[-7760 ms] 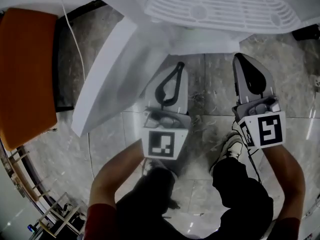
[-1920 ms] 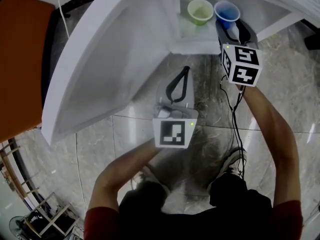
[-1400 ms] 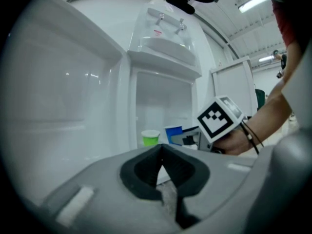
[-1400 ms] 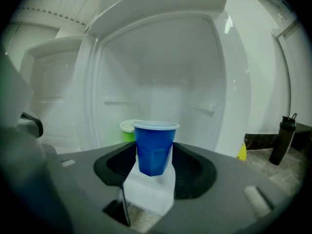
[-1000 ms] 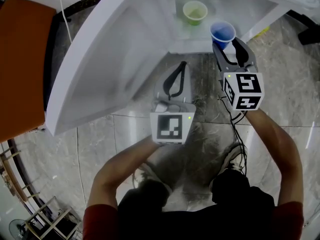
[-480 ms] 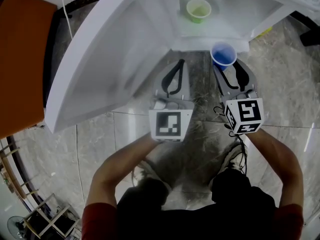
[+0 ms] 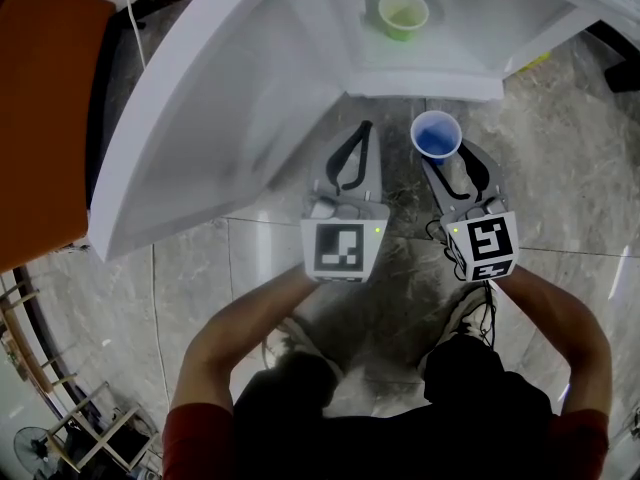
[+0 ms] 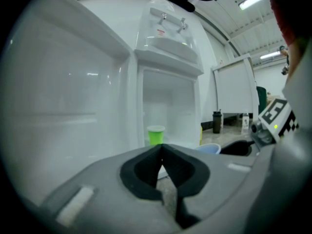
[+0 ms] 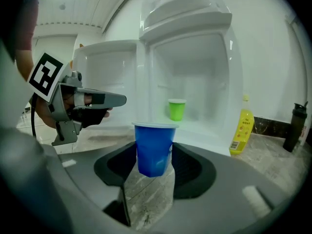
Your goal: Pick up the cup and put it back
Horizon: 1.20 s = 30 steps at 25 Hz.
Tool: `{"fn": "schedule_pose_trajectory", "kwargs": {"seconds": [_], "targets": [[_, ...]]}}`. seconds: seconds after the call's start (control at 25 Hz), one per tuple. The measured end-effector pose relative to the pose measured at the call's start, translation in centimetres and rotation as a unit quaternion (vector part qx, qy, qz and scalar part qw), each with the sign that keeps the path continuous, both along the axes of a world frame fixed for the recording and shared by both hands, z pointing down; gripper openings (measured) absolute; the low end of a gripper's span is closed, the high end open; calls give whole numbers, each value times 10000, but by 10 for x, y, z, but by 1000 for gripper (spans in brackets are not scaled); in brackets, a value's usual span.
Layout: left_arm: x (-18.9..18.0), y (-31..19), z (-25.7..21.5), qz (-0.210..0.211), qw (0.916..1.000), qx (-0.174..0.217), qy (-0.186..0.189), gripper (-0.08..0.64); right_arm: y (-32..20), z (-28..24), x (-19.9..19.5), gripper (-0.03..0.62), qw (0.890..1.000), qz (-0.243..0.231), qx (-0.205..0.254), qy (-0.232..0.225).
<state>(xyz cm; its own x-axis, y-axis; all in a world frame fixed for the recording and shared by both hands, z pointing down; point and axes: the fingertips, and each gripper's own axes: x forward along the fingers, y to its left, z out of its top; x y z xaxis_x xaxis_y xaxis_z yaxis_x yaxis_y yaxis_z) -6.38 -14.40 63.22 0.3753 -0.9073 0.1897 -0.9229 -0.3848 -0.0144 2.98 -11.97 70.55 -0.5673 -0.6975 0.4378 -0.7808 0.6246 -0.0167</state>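
Fingers of your right gripper [image 9: 154,161] clamping a tapered blue cup [image 9: 154,147], left gripper [image 8: 162,148] fingers pressed together, empty, green cup [image 7: 403,14] at twelve o'clock, yellow bottle [image 9: 241,126] only in right gripper view

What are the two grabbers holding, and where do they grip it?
The right gripper holds the blue cup, its jaws pressed on the cup's two sides, below the rim. The left gripper holds nothing; its jaws are shut together.
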Motion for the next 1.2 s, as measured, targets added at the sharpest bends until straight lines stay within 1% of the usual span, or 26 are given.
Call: {"fn": "schedule_pose_trajectory", "kwargs": {"seconds": [0.2, 0.92, 1.2], "targets": [[0, 2, 5, -10, 10000, -74, 11, 0, 0, 1, -3, 229, 10000, -18, -19, -22], [1, 2, 5, 19, 10000, -56, -17, 0, 0, 13, 4, 229, 9997, 92, -239, -30], [-1, 2, 6, -5, 10000, -75, 3, 0, -12, 10, 5, 229, 9997, 180, -136, -41]]}}
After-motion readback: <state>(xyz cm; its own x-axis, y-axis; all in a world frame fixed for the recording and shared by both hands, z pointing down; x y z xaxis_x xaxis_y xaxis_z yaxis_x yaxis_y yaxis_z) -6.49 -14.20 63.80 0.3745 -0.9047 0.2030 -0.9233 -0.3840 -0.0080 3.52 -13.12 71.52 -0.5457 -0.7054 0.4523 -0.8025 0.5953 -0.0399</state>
